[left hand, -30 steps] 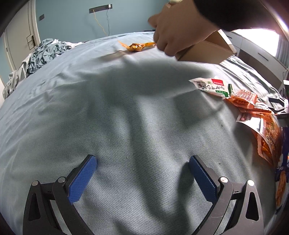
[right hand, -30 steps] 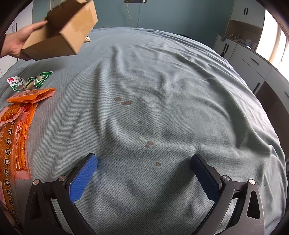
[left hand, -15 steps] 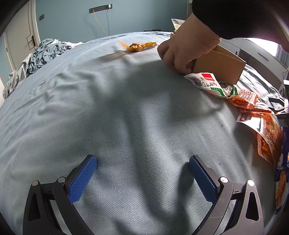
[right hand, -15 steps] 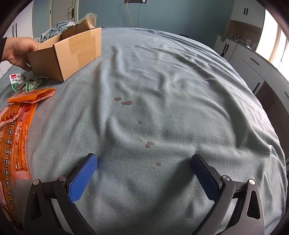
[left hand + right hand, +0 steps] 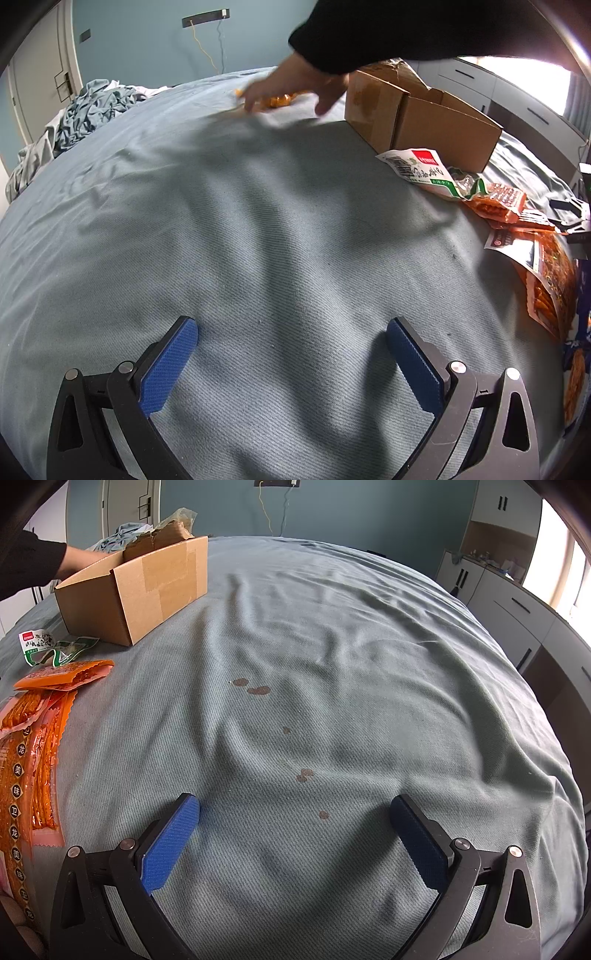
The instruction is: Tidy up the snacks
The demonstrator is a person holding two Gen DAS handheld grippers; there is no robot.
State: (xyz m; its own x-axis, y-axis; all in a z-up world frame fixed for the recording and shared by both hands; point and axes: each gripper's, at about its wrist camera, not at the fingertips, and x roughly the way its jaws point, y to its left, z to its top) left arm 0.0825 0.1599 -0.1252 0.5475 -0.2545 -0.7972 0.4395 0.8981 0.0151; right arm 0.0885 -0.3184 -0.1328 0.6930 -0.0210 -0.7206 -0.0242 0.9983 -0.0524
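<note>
We log: left gripper (image 5: 291, 334) and right gripper (image 5: 295, 812), fingers spread wide, gripping nothing, over the blue-grey bedsheet (image 5: 351, 635). Cardboard box (image 5: 147, 587) rests on it; white-green snack packet (image 5: 424, 171) touches it, orange packets (image 5: 62, 672) just beside. A bare hand (image 5: 291, 88) reaches over another orange packet beyond.

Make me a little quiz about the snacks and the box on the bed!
1. True or false: the cardboard box stands open on the bed.
2. Which lies nearest the box? A) the white and green packet B) the long orange strip packet C) the brown spots
3. Fill in: the bare hand reaches over a small ____ snack at the far side of the bed.

Key: 1 true; 2 A; 3 orange. Both the left gripper and the right gripper hover with jaws wide apart, holding nothing.
</note>
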